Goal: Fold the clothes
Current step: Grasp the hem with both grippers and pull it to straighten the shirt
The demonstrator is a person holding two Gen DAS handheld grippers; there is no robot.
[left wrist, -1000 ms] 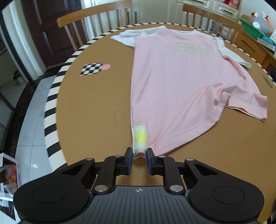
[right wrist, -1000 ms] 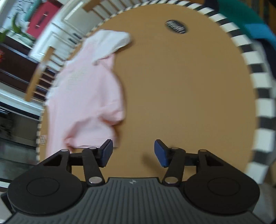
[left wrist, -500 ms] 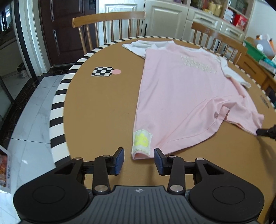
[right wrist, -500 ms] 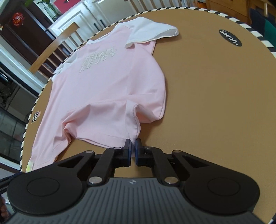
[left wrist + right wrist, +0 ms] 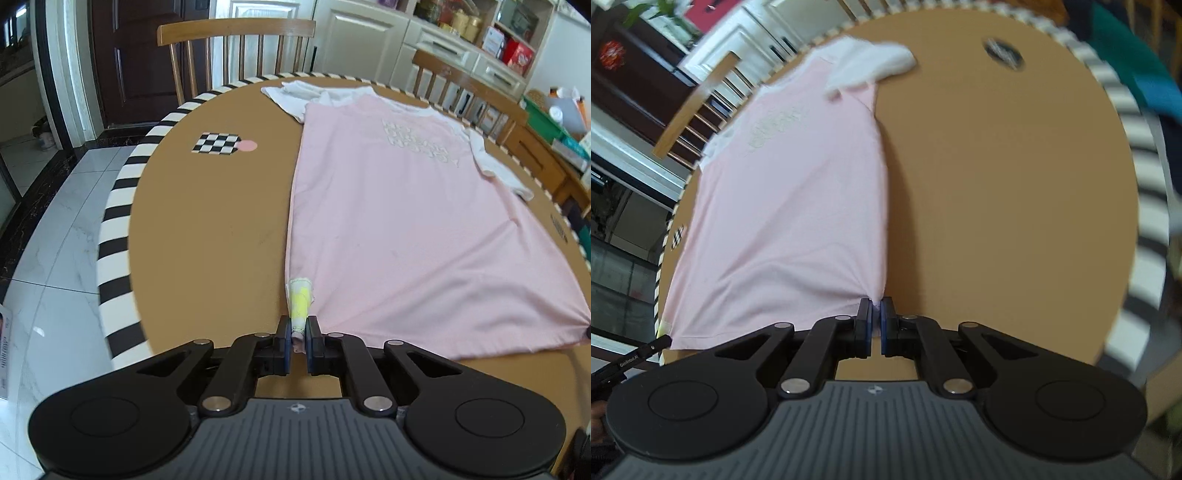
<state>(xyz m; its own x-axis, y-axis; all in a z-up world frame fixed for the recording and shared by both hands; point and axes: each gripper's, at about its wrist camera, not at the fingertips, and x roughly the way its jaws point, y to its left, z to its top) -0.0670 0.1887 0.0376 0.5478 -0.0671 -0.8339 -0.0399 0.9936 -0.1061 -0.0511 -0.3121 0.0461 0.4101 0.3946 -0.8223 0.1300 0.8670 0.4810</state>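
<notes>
Now left gripper [image 5: 299, 334] and right gripper [image 5: 875, 319] each pinch a hem corner of the pink T-shirt [image 5: 399, 221] at the table's [image 5: 207, 229] near edge; keep the hem taut, lift evenly toward the collar.

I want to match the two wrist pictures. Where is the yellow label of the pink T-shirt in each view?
Left wrist: the yellow label is low at centre, on the hem corner of the pink T-shirt held by the left gripper.
Right wrist: a pale yellowish spot at the far left edge, blurred.
Shared landmark: the checkerboard marker.
</notes>
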